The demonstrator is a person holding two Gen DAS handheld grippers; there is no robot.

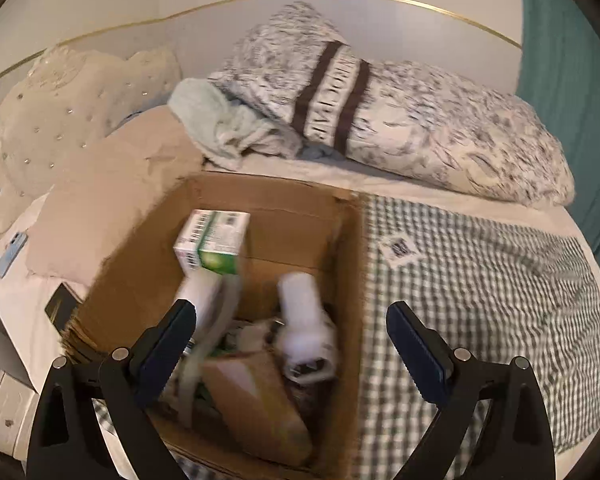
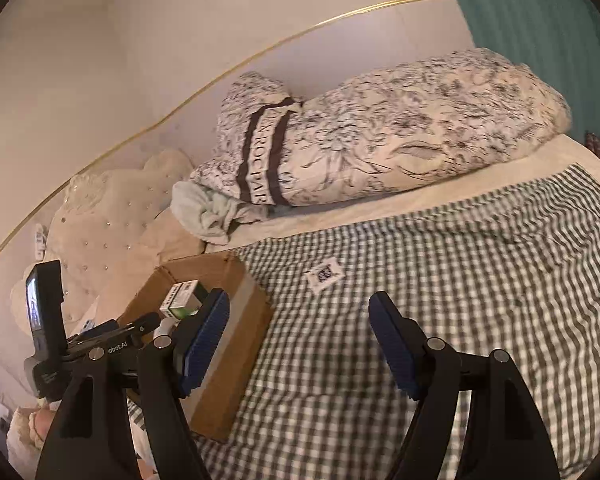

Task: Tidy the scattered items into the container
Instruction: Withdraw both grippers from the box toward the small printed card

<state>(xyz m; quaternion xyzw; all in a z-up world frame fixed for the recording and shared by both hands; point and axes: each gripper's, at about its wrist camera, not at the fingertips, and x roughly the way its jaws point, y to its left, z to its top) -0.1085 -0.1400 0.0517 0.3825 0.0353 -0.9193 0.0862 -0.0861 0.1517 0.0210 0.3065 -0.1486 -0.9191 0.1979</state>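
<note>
An open cardboard box sits on the bed, on the left edge of a green checked cloth. Inside lie a green and white carton, a white bottle, a second white item, a brown packet and other small things. My left gripper is open and empty, hovering over the box. My right gripper is open and empty above the checked cloth, just right of the box. The carton shows in the box, with the left gripper's body beside it.
A small printed tag lies on the cloth, also in the right wrist view. A floral duvet and pale towel lie behind the box. Cream cushions and a blue phone are at left.
</note>
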